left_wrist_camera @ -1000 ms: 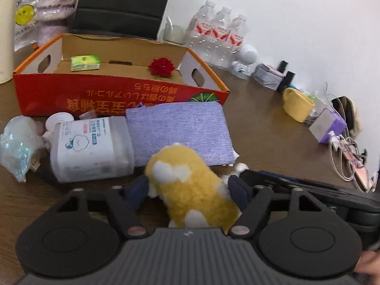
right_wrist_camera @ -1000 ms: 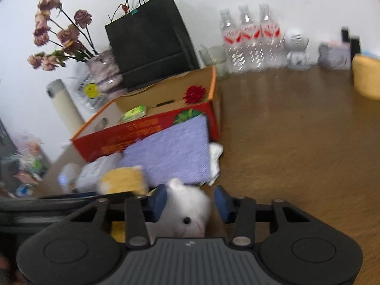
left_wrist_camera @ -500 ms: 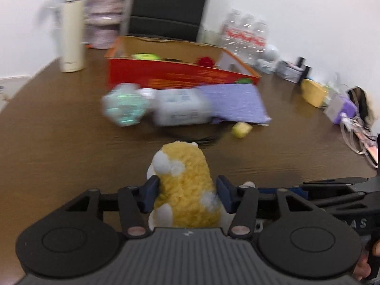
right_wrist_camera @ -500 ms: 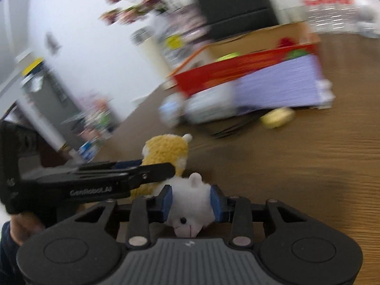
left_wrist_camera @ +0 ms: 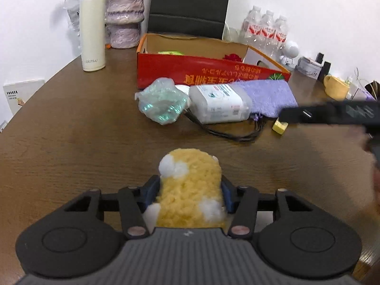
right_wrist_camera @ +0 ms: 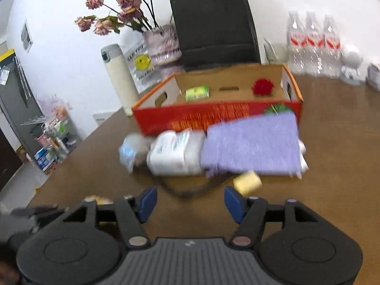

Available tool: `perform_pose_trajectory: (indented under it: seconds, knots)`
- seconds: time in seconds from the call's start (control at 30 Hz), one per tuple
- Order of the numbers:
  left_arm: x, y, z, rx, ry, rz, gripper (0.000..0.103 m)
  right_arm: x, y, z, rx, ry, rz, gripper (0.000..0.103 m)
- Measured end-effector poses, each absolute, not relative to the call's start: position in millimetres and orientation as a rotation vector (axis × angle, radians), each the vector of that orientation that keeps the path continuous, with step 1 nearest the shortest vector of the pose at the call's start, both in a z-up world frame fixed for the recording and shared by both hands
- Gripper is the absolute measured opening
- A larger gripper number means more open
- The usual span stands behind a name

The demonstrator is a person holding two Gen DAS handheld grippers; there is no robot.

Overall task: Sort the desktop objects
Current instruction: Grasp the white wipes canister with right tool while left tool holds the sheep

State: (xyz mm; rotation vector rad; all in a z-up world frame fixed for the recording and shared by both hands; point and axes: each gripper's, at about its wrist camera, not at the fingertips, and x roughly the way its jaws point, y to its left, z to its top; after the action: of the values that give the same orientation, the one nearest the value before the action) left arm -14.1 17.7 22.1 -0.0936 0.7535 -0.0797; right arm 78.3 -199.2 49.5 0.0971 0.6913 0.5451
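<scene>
A yellow plush toy (left_wrist_camera: pixel 190 166) with white patches sits between the blue pads of my left gripper (left_wrist_camera: pixel 190 190). The jaws are closing and press on its sides, just above the brown table (left_wrist_camera: pixel 71 142). In the right wrist view my right gripper (right_wrist_camera: pixel 191 201) has its jaws opening wide, with only bare table between them. The white plush toy is in neither view. A red cardboard box (right_wrist_camera: pixel 213 116) stands farther back, holding a green packet (right_wrist_camera: pixel 197 93) and a red flower (right_wrist_camera: pixel 262 86). The right gripper shows as a dark blurred bar (left_wrist_camera: pixel 332 114) at the right of the left wrist view.
In front of the box lie a purple cloth (right_wrist_camera: pixel 251 147), a wipes pack (left_wrist_camera: pixel 219 103), a crumpled plastic bag (left_wrist_camera: pixel 161 102), a black cable (left_wrist_camera: pixel 228 133) and a small yellow block (right_wrist_camera: pixel 247 182). A cream flask (left_wrist_camera: pixel 92 26), vase, black bag (right_wrist_camera: pixel 213 23), water bottles (right_wrist_camera: pixel 313 42) and yellow mug (left_wrist_camera: pixel 336 87) line the back.
The right gripper let go of the white plush toy and its jaws spread wide; the toy is gone from view. The left gripper drew back from the pile, squeezing tighter on the yellow plush.
</scene>
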Motion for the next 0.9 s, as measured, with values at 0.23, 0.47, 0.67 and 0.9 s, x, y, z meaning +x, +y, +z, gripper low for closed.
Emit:
perform_pose_trajectory:
  seconds: [0.23, 0.47, 0.67, 0.9]
  knots:
    - [-16.3, 61.5, 27.3, -0.187, 0.728, -0.019, 0.052, 119.5, -113.7, 30.3, -0.152, 0.615, 0.471, 0.083]
    - [-11.1, 81.9, 32.7, -0.209, 0.714, 0.018, 0.052, 127.1, -102.2, 22.9, -0.091, 0.674, 0.444, 0.083]
    - [-21.5, 74.8, 42.7, -0.207, 0.67, -0.002, 0.051, 91.2, -135.8, 51.3, -0.013, 0.588, 0.456, 0.082]
    - [-33.9, 53.5, 36.4, -0.139, 0.701, -0.039, 0.049, 13.4, -189.9, 52.9, -0.04, 0.58, 0.404, 0.082]
